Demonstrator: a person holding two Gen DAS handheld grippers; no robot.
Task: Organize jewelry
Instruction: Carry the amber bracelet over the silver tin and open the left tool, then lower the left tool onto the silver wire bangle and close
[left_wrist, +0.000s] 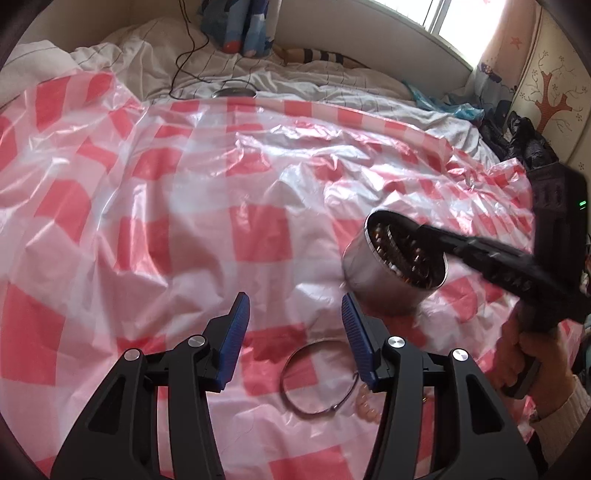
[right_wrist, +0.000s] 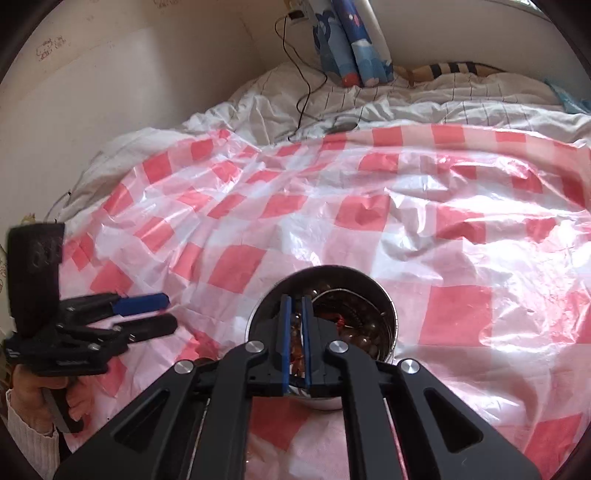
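A round metal tin (right_wrist: 386, 317) with beaded jewelry in it sits on the red-and-white checked plastic sheet (right_wrist: 461, 240). My right gripper (right_wrist: 296, 300) hangs over the tin's near side. Its blue pads stand a narrow gap apart, and brown beads show through the gap; I cannot tell whether they lie between the pads or in the tin below. In the left wrist view the tin (left_wrist: 373, 273) looks tilted, with the right gripper's fingers (left_wrist: 439, 236) over its rim. My left gripper (left_wrist: 295, 301) is open, with nothing between its pads. Just below it lies a thin silver bangle (left_wrist: 291, 400), and pale beads (left_wrist: 366, 404) lie beside it.
The sheet covers a bed with rumpled white bedding (left_wrist: 295, 77). A black cable (left_wrist: 184, 55) runs to a round dark object (left_wrist: 234, 92) at the sheet's far edge. Dark bags (left_wrist: 528, 144) lie at the far right. A hand (left_wrist: 524, 354) holds the right gripper's handle.
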